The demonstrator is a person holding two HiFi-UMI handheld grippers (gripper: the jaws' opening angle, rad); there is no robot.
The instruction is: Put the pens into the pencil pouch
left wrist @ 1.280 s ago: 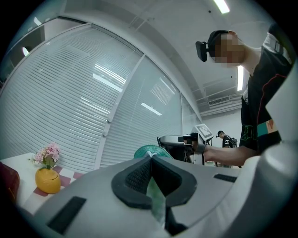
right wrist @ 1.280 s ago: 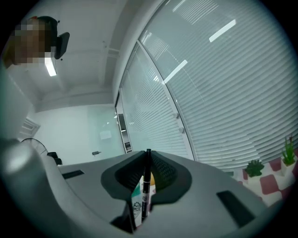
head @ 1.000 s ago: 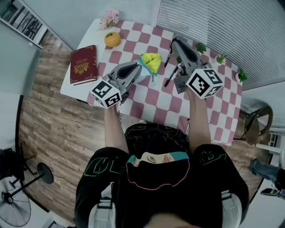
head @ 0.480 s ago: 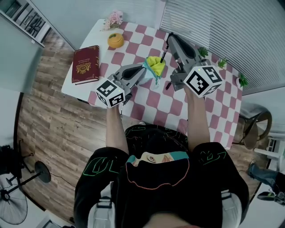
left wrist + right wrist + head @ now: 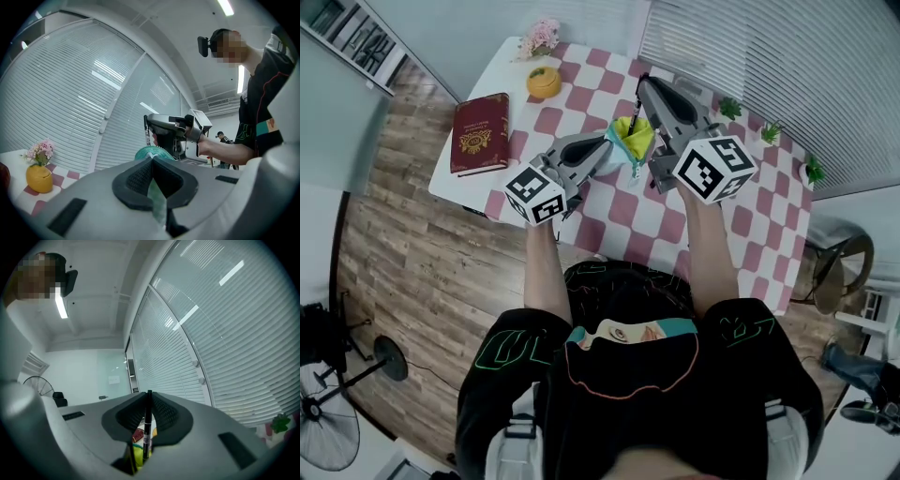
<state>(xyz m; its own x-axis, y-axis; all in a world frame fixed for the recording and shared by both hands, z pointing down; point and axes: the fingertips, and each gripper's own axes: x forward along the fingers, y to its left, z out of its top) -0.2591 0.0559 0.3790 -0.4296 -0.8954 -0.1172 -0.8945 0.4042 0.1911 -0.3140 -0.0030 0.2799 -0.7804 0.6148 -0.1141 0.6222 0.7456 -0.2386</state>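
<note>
My left gripper [image 5: 607, 150] is shut on the edge of the yellow and teal pencil pouch [image 5: 634, 137] and holds it up over the checkered table [image 5: 619, 214]. In the left gripper view the teal fabric [image 5: 157, 202] is pinched between the shut jaws, and the pouch rim [image 5: 151, 152] shows beyond them. My right gripper [image 5: 641, 86] is shut on a black pen [image 5: 632, 123] that hangs tip down just above the pouch mouth. The right gripper view shows the pen [image 5: 148, 423] upright between the pads, with the yellow pouch lining [image 5: 136, 454] right below it.
A red book [image 5: 480, 133] lies at the table's left edge. At the far left corner stand an orange pot [image 5: 543, 82] and pink flowers [image 5: 540, 36]. Small green plants [image 5: 729, 108] line the far right edge by the window blinds.
My right gripper has carried the pen leftward until it hangs over the pouch mouth. The left gripper has kept hold of the pouch and barely moved.
</note>
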